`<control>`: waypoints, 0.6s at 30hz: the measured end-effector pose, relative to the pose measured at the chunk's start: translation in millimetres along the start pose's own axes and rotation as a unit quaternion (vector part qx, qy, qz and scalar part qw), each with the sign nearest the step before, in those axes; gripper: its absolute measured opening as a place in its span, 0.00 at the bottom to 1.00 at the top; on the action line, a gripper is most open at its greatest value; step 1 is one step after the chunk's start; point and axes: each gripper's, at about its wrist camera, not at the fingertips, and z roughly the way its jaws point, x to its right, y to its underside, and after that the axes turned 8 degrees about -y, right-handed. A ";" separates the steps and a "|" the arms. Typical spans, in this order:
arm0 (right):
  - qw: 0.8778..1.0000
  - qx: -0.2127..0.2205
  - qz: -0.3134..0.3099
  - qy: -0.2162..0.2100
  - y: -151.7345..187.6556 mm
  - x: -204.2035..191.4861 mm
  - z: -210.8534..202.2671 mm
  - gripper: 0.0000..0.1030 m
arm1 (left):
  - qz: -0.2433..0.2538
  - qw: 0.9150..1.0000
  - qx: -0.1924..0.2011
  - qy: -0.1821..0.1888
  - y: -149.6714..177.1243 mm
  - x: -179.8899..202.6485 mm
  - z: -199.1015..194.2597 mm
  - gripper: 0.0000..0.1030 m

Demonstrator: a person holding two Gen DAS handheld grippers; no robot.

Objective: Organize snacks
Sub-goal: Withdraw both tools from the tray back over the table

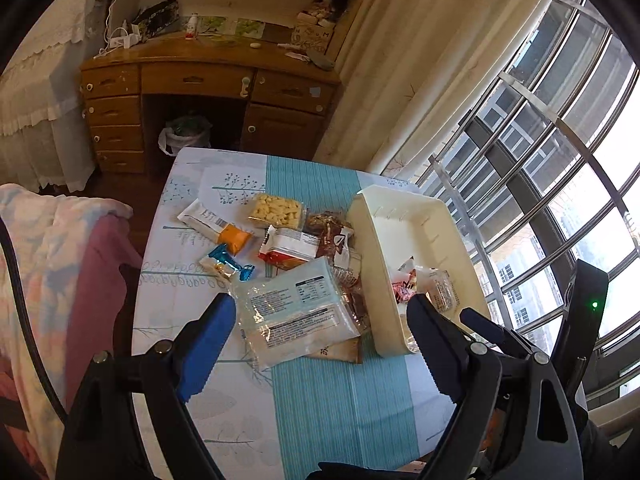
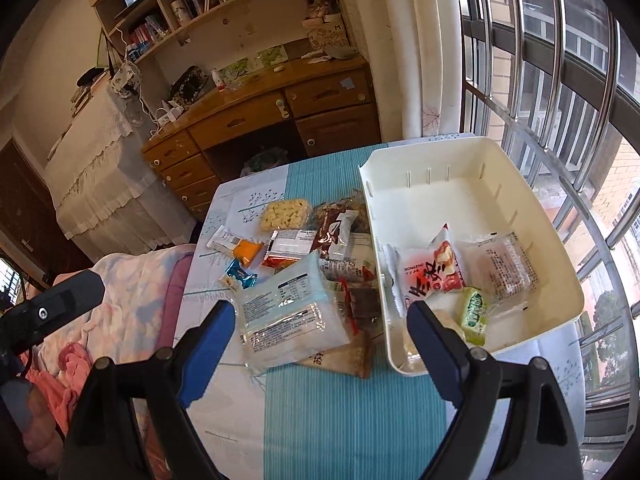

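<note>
Your left wrist camera looks forward and down along the left tool (image 1: 320, 312), fairly near the counter (image 1: 344, 400), facing the wooden desk (image 1: 208, 80) and the barred window (image 1: 540, 160); your right wrist camera looks down along the right tool (image 2: 320, 316) from a spot nearer the window, rolled slightly; both views share the counter, the white bin (image 1: 384, 232) (image 2: 472, 160), the scattered snack packets (image 1: 296, 312) (image 2: 288, 312) and the desk (image 2: 256, 116).
</note>
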 end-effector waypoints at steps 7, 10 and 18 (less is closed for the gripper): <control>0.999 -0.003 0.040 0.006 14.1 -20.9 14.5 0.86 | 0.012 1.000 -0.018 0.005 -3.7 -35.3 4.4 0.84; 0.998 -0.005 0.058 0.015 20.3 -26.4 21.5 0.86 | 0.022 0.999 -0.027 0.006 -4.7 -46.2 8.6 0.84; 0.992 -0.013 0.120 0.028 32.3 -31.3 38.5 0.86 | 0.038 0.998 -0.058 0.012 -8.9 -74.1 28.8 0.84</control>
